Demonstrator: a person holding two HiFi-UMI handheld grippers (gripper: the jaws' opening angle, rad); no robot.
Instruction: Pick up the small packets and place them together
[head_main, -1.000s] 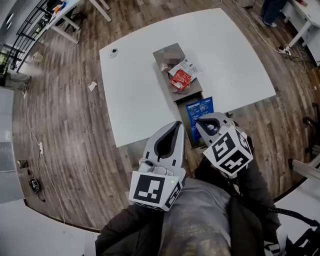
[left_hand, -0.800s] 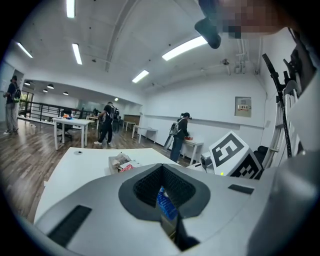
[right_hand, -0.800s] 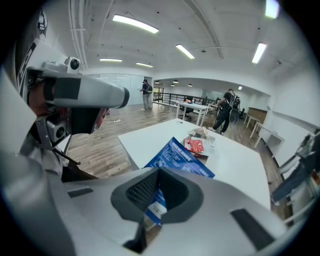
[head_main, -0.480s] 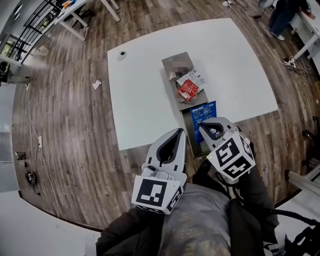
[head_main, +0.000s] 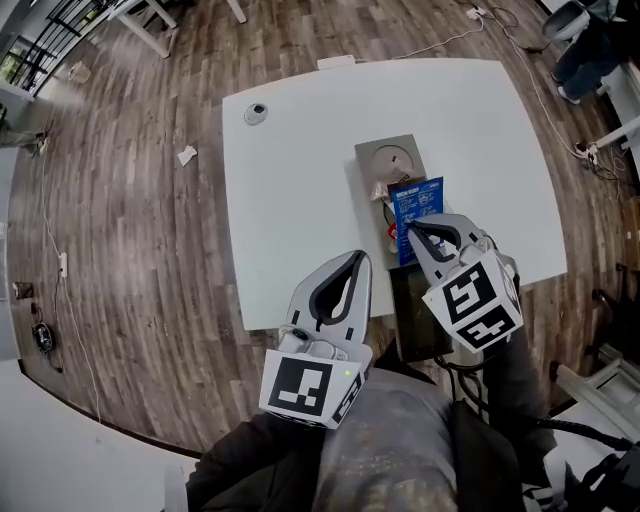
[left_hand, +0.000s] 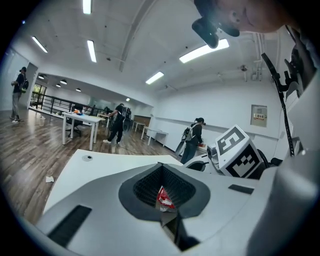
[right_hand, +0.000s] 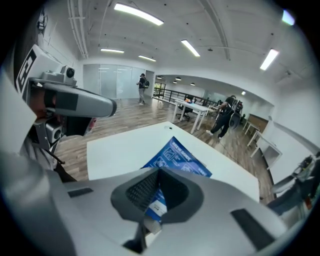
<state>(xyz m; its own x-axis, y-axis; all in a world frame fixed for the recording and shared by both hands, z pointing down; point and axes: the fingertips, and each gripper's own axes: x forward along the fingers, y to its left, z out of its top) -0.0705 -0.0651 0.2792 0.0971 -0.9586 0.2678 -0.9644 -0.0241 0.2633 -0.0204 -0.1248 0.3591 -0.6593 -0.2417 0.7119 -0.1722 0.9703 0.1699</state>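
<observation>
Packets are in both tools at this moment, one in each. The left gripper (left_hand: 161, 169) has its jaws closed on a small red packet (left_hand: 164, 198), and only a corner of it shows between the ribbed pads. In the head view this gripper hangs above the near edge of the white table (head_main: 300, 180). The right gripper (right_hand: 158, 171) is closed on a larger blue packet (right_hand: 174, 159). It grips the packet at its near end, so most of the sheet sticks out forward. From above, the blue packet reaches over the near end of a flat grey-brown board (head_main: 388, 158) that lies on the table.

I judge the step in hand to be the carrying of both packets to one common place, probably this board. To do it well, I would bring the right gripper down first, until the free end of the blue packet lies flat on the board, and only then let the jaws part. A thin sheet released from a height may flutter aside. After that the left gripper should come close beside it, low, and lay the red packet touching the blue one or on top of it. The red packet is held deep between the pads and may stick to them, so a slow opening and a straight pull back seem safer than a quick lift.
</observation>
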